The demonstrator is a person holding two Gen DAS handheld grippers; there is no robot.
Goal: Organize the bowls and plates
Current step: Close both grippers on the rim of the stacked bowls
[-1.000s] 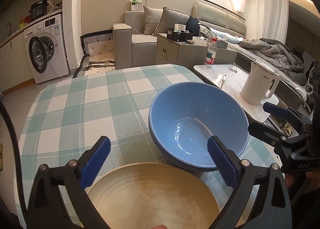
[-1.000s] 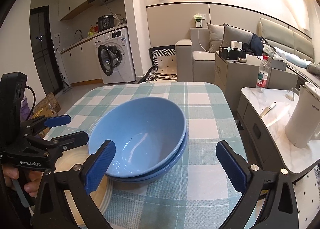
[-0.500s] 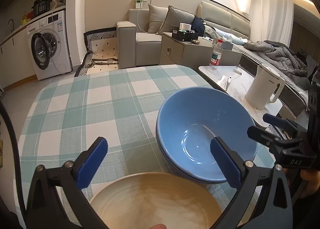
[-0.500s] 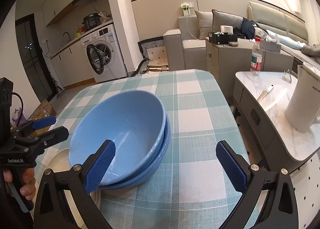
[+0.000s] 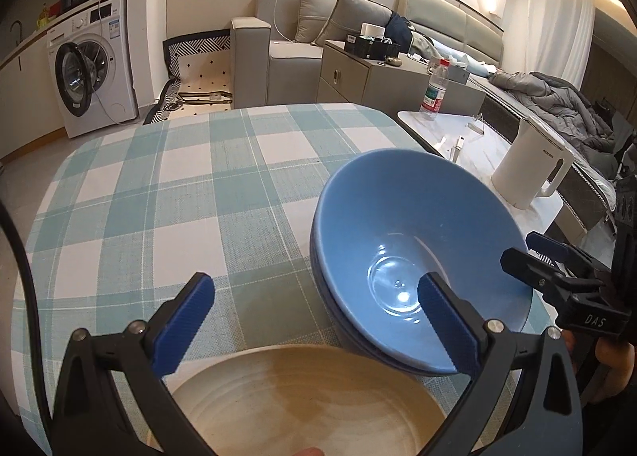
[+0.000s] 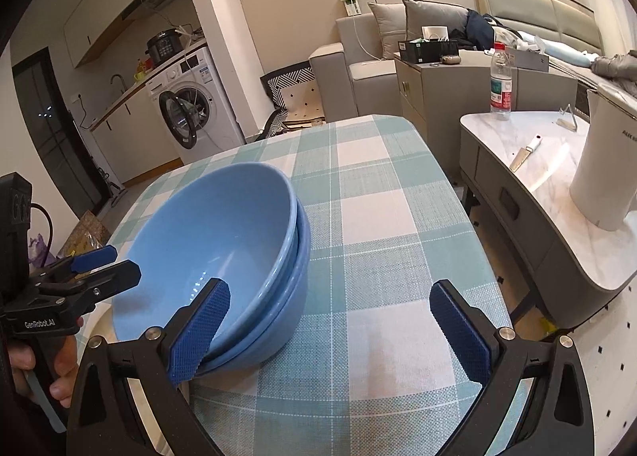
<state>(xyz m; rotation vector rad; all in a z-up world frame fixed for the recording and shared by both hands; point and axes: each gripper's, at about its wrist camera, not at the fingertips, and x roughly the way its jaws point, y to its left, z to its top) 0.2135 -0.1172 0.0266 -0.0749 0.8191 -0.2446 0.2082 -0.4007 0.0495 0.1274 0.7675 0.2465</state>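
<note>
While both cameras have drifted left, the nested blue bowls (image 5: 418, 253) sit untouched on the checked tabletop (image 5: 167, 209), at two o'clock from the beige plate (image 5: 302, 404); left gripper (image 5: 314, 320) and right gripper (image 6: 330, 328) stay open, empty.

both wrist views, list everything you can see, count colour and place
bowls: 2, blue, nested, on the tablecloth's right side
plate: 1, beige, near edge, beside the bowls
tablecloth: 1, teal and white check, covers the table
kettle: 1, white, on the marble side table
water bottle: 1, clear with red label, same side table
knife: 1, white handle, same side table
washing machine: 1, white, door open, far left
sofa: 1, grey, with cushions, behind the table
left gripper: black with blue pads, open, above the plate
right gripper: black with blue pads, open, beside the bowls
</note>
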